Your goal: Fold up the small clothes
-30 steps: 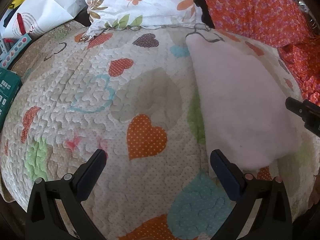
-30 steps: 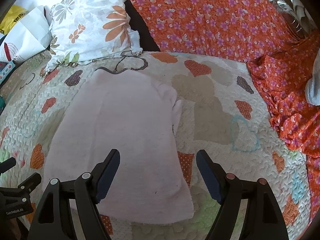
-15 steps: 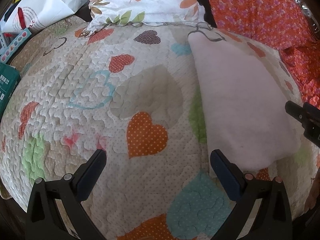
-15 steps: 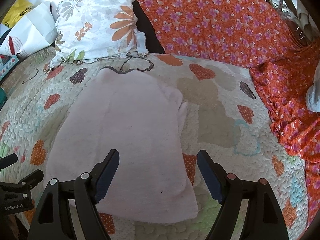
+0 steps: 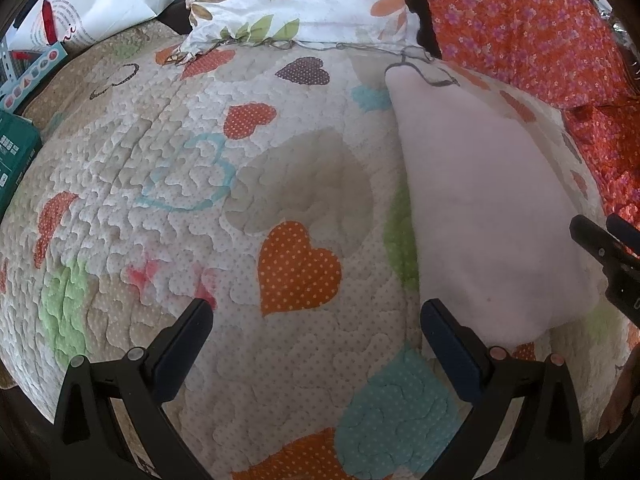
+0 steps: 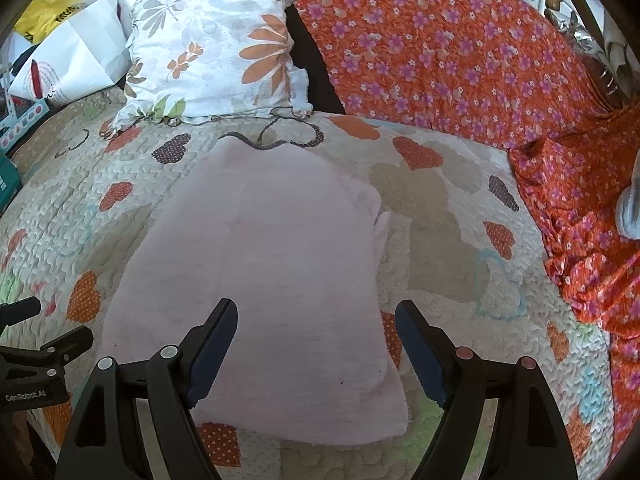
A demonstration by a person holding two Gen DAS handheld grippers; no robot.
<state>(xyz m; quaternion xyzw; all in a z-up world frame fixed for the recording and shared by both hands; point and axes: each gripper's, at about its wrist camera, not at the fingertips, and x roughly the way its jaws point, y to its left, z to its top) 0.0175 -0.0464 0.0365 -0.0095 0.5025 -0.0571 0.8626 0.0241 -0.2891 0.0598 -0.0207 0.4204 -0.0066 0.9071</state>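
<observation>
A pale pink garment [image 6: 272, 264] lies flat on the heart-patterned quilt [image 6: 448, 216], folded lengthwise, its near hem toward me. In the left wrist view it [image 5: 480, 208] lies at the right. My right gripper [image 6: 316, 320] is open and empty, held above the garment's near right part. My left gripper [image 5: 316, 320] is open and empty over bare quilt [image 5: 200, 200], left of the garment; its right finger is near the garment's near left corner. The right gripper's fingers [image 5: 600, 248] show at the right edge of the left wrist view.
A floral pillow [image 6: 216, 48] lies at the far side of the quilt. An orange flowered blanket [image 6: 460, 52] covers the back and right. A white paper bag [image 6: 76, 64] and a green box [image 5: 12, 160] sit at the left edge.
Both grippers have drifted slightly back toward me and stay open. The garment has not moved.
</observation>
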